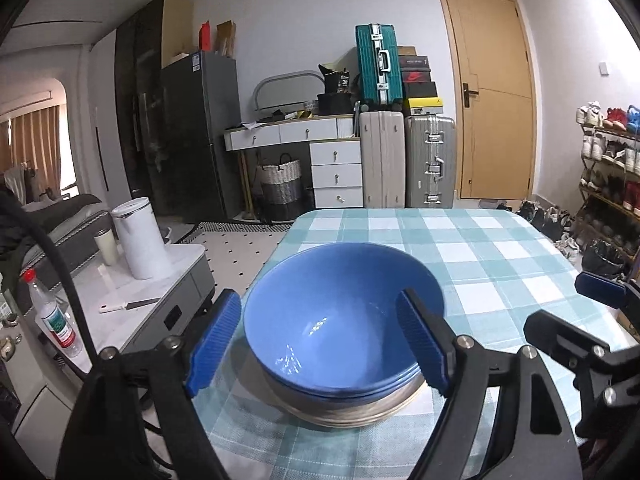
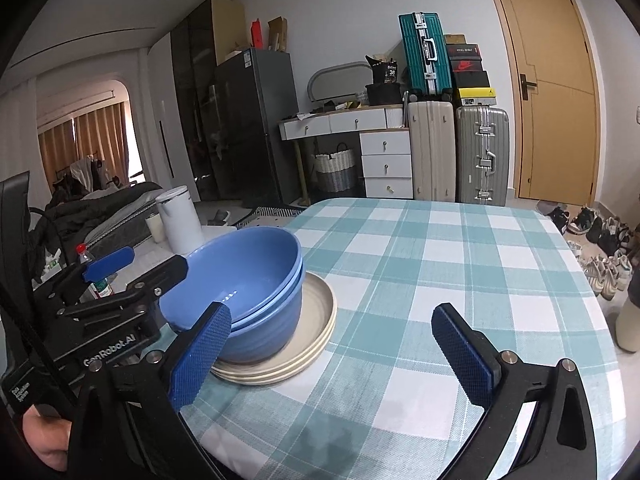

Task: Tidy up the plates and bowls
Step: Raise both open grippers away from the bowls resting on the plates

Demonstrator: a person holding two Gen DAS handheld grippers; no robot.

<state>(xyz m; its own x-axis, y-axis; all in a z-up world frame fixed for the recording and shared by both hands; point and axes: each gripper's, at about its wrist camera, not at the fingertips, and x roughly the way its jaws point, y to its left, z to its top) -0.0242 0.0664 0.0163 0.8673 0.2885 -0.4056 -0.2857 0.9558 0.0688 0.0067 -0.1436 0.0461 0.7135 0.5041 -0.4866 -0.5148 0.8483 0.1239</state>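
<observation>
Bowls (image 1: 340, 320), blue, nested one inside another, sit on a stack of cream plates (image 2: 316, 344) near the left edge of the surface (image 2: 440, 280), which wears a teal-and-white checked cloth. Left tongs (image 1: 320, 344) spread around the top bowl: one blue pad just outside the left rim, the other inside the bowl by the right wall. Whether either pad touches the bowl cannot be told; no pinch visible. Right tongs (image 2: 336, 352) spread wide, nothing between the pads, hovering over bare cloth just right of the stack. Right view shows the left tool reaching over the bowls from the left, a hand (image 2: 44, 436) gripping its handle at the lower left corner. Suitcases (image 1: 408, 160) and a door (image 1: 492, 96) stand behind.
</observation>
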